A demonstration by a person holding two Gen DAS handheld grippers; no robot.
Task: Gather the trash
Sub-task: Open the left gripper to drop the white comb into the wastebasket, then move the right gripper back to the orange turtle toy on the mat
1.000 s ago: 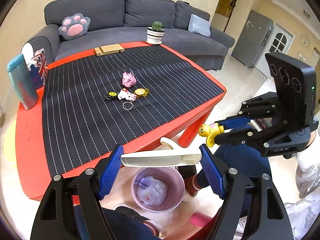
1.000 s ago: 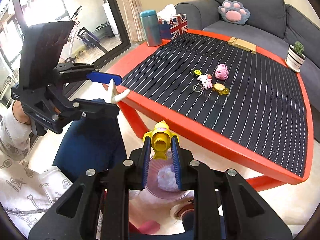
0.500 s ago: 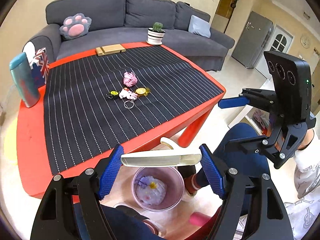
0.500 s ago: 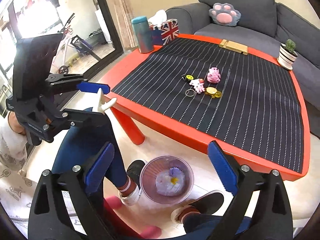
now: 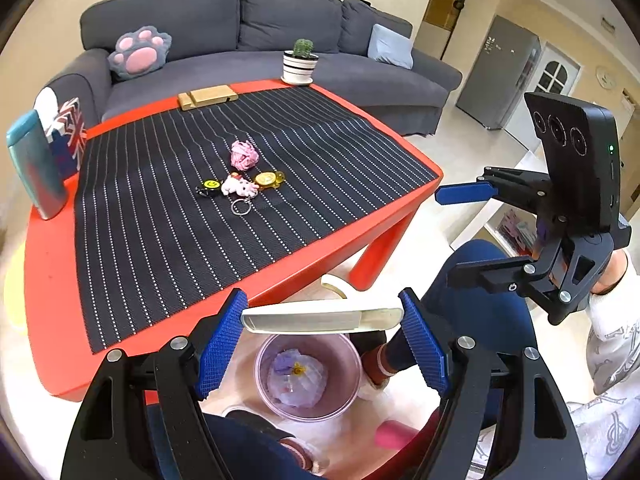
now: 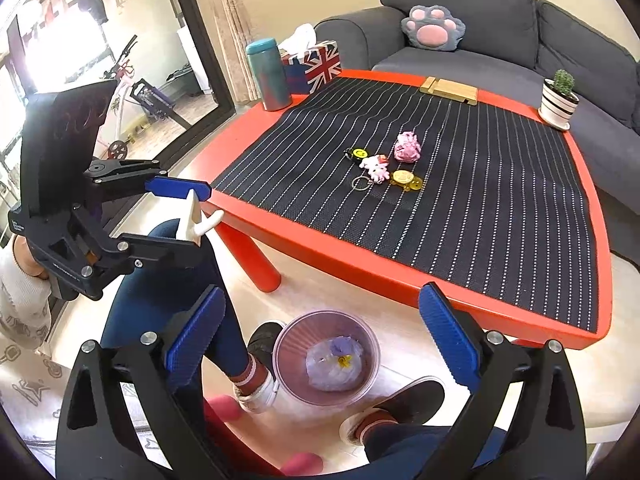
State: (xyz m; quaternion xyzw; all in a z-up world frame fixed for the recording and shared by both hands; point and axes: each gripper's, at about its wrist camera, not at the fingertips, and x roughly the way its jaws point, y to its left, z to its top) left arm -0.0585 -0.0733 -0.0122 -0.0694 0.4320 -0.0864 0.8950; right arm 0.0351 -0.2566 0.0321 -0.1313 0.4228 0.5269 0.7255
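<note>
White plastic hook [image 5: 322, 316] spans the left gripper [image 5: 324, 334], pinched end to end between its blue fingers [image 5: 220, 344], directly above the purple bin [image 5: 308, 376] on the floor. Right gripper [image 6: 320, 344] hangs over the same bin [image 6: 326, 356], its fingers spread wide and holding nothing. Crumpled pink wrapper [image 6: 407, 147] lies mid-desk [image 6: 280, 232], at 12 o'clock from the keychains [image 6: 376, 168].

Home living room: grey sofa [image 5: 280, 28], red coffee table [image 5: 52, 264], fridge [image 5: 496, 76].
</note>
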